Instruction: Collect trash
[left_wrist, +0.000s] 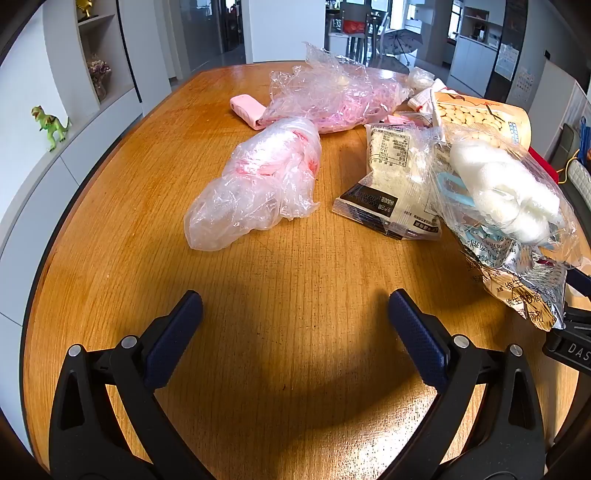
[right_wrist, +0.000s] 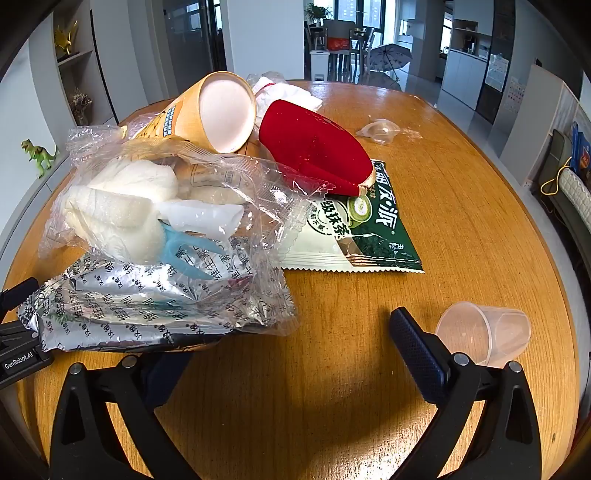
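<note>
Nearest the left wrist camera, the left gripper (left_wrist: 295, 306) hangs over bare wood of the round wooden table (left_wrist: 280, 354), its two dark blue ribbed pads spread as wide as they go with nothing between them. Ahead of it and slightly to the left lies a crumpled clear plastic bag with pink inside (left_wrist: 258, 184). Beyond that sits a larger crinkled transparent wrap over pink shreds (left_wrist: 332, 96), with a pale pink flat pouch (left_wrist: 245, 110) touching its left end. Ahead to the right lies a clear-and-black printed snack packet (left_wrist: 388, 184), and further right a clear bag of white foam pieces (left_wrist: 506, 195) rests on a silver foil pouch with black print (left_wrist: 517, 291).

The right gripper (right_wrist: 291, 332) is likewise fully open and holds nothing. Its left finger is hidden under the edge of that same silver foil pouch (right_wrist: 147, 306), so whether it touches the foil cannot be told. The foam bag (right_wrist: 140, 206) lies on top of the pouch. Behind them a tan paper cup (right_wrist: 218, 110) lies on its side beside a red pouch (right_wrist: 314, 147), which overlaps a green and white matcha wrapper (right_wrist: 369, 236). Just beside the right finger, on its outer side, lies a small translucent plastic cup (right_wrist: 484, 332) on its side. Far ahead, a scrap of clear plastic (right_wrist: 380, 129) sits alone.
</note>
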